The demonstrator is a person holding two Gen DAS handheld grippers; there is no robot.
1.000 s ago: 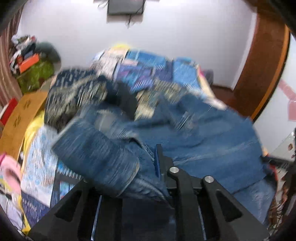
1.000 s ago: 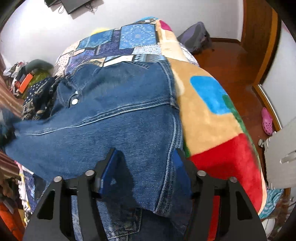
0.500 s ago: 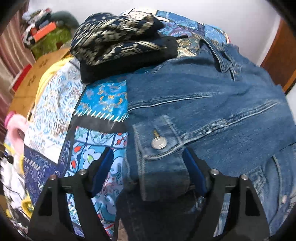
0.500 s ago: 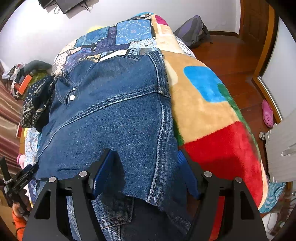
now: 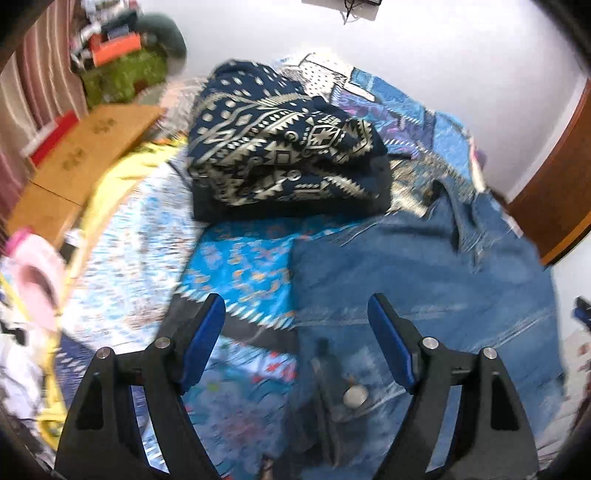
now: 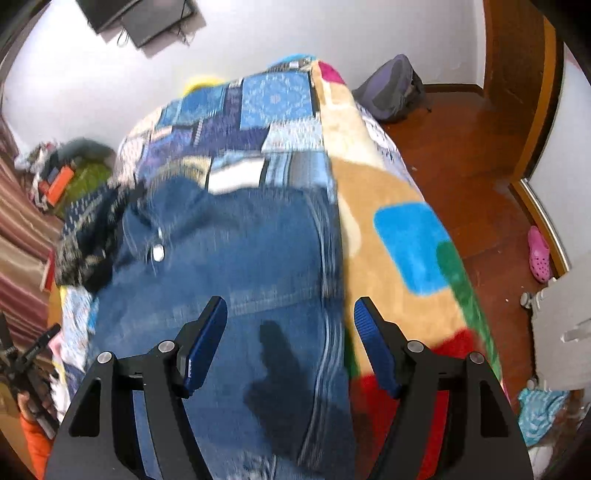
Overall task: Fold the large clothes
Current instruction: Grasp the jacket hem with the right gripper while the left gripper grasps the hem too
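White walls (image 6: 332, 33), wooden floor (image 6: 480, 177), wall-mounted screen (image 6: 147, 18), patchwork-covered bed (image 6: 277, 99), wooden door frame (image 5: 554, 192).

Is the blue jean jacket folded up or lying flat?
Lying flat. The blue denim jacket spreads across the patchwork bedspread, with neither gripper pinching it.

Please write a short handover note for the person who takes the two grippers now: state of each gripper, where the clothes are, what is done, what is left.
Left gripper: open, holds nothing, above the jacket's edge.
Right gripper: open, holds nothing, above the jacket.
Denim jacket: lies on the patchwork bedspread, partly folded.
Patterned navy garment: lies folded beyond the jacket.
Left to do: probably more folds on the jacket.
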